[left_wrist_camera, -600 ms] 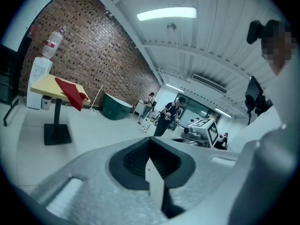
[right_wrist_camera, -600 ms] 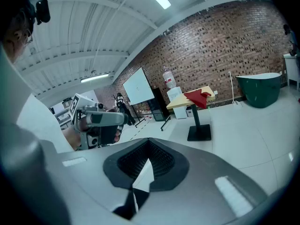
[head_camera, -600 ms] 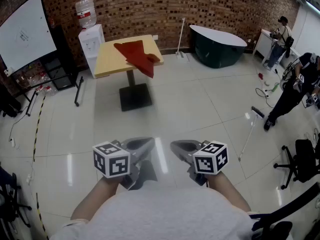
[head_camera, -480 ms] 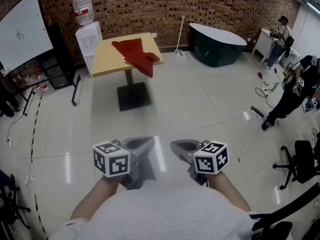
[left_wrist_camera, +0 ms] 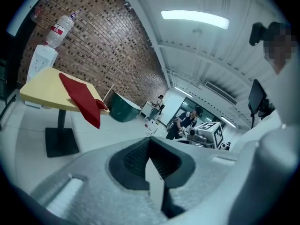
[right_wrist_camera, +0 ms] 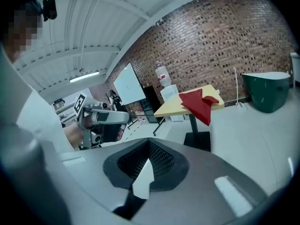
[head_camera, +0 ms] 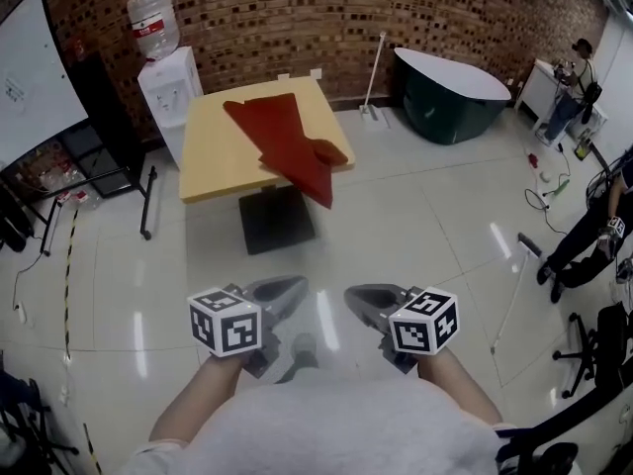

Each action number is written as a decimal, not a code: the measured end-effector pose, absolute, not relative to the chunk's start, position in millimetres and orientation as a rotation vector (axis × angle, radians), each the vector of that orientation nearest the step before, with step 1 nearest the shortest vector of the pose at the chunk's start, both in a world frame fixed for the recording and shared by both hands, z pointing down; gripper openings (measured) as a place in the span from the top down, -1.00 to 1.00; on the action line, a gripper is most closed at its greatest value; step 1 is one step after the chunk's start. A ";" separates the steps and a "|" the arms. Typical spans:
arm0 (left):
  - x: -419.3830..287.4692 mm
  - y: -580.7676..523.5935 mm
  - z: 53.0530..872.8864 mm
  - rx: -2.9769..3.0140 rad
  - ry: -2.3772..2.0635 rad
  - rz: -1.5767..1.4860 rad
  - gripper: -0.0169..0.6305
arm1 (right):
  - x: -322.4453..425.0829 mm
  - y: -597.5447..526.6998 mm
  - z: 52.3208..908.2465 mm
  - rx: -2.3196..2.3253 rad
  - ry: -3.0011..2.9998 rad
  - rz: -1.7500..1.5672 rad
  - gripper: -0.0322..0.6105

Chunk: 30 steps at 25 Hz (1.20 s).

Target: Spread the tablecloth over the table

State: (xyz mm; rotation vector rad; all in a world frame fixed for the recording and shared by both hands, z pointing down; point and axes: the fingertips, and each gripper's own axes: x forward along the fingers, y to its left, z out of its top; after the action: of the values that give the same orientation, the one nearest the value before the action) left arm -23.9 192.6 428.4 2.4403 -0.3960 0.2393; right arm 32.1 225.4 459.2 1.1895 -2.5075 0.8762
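Standing on the pale tiled floor (head_camera: 415,216), the yellow surface (head_camera: 213,156) carries the red tablecloth (head_camera: 287,142), bunched, one corner hanging over its near edge. Well apart from it, the left hand-held gripper (head_camera: 280,289) and right hand-held gripper (head_camera: 368,296) hover side by side, jaws closed on nothing.

Yellow table (head_camera: 213,151) under crumpled red tablecloth (head_camera: 292,144)

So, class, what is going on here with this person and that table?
A person holds the left gripper and the right gripper out front, both shut and empty, some way from a yellow table. A red tablecloth lies crumpled on it, one end hanging over the near edge. Spreading has not begun.
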 end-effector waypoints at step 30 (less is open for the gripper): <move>-16.3 -236.0 522.8 2.282 -0.708 0.399 0.25 | 117.8 -136.7 494.3 1.131 -2.497 1.048 0.90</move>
State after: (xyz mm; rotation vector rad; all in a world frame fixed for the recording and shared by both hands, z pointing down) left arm -16.3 -236.0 522.8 2.2824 -0.7083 0.3986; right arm 117.8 -136.7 494.3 1.1309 -2.4969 1.0483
